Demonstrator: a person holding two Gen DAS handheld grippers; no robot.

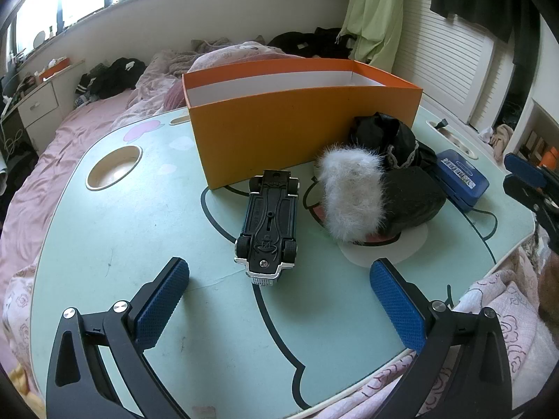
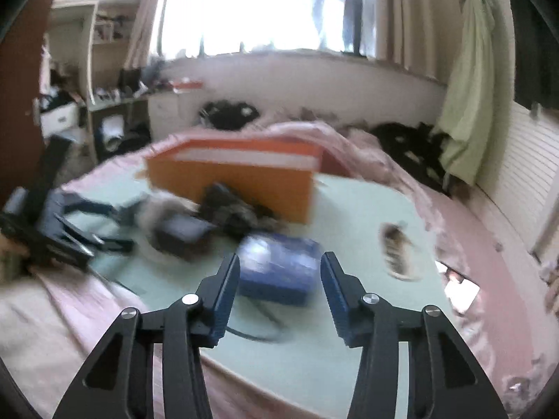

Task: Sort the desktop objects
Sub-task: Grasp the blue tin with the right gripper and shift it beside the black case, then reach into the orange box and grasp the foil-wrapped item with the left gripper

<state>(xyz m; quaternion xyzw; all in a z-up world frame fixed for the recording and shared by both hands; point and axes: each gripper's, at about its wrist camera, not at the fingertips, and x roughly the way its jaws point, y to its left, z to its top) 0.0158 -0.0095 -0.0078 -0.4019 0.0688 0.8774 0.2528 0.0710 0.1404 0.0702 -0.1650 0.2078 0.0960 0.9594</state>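
Observation:
A black toy car (image 1: 269,223) lies upside down on the pale green table (image 1: 139,230), its nose just between the fingertips of my left gripper (image 1: 279,265), which is open and touches nothing. A blue tin (image 1: 459,179) lies flat near the table's right edge. My right gripper (image 1: 517,176) hangs just to the right of it, with a small gap visible. In the blurred right wrist view the blue tin (image 2: 279,269) shows ahead between the fingers of my right gripper (image 2: 280,258), whose jaws stand partly apart, not pressing it. An orange box (image 1: 300,129) stands open at the back.
A black item with white fur (image 1: 349,192) and crumpled black cloth (image 1: 384,136) lie between the car and the tin, in front of the box. A round cup hole (image 1: 113,169) sits at the table's left. Pink bedding (image 1: 87,129) surrounds the table.

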